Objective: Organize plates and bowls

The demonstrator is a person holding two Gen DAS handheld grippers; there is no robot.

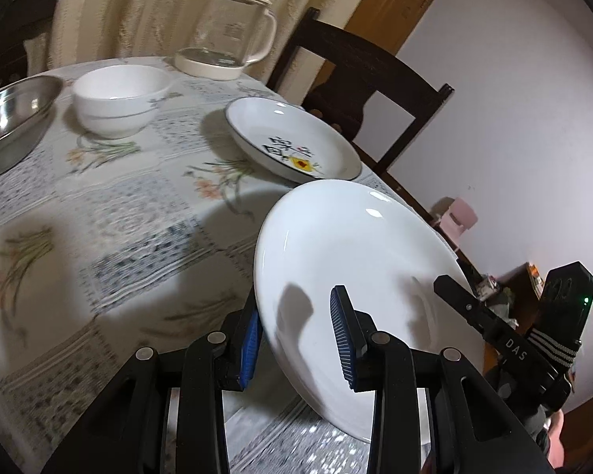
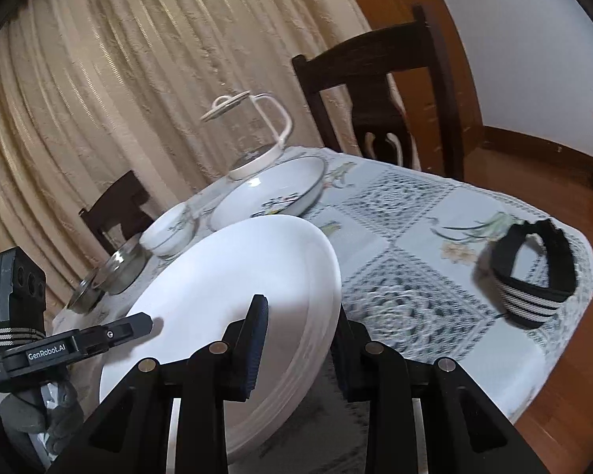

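Both the left gripper (image 1: 298, 345) and right gripper (image 2: 296, 349) clamp one glossy white plate (image 1: 359, 272); beyond sit a patterned plate (image 1: 292, 138), ceramic bowl (image 1: 118, 96), steel bowl (image 1: 8, 118).

I see a cream ribbed curtain (image 2: 138, 79) filling the back of the room. Dark wooden chair (image 2: 379, 106) at the far table edge, second dark chair (image 2: 114, 205) against the curtain. Table covered by a floral patchwork tablecloth (image 2: 415, 237). Plain white wall (image 1: 514, 118) to the right, brown wooden door (image 1: 399, 4) beside the curtain. Reddish wood floor (image 2: 565, 181). Small pink chair (image 1: 460, 217) by the wall.
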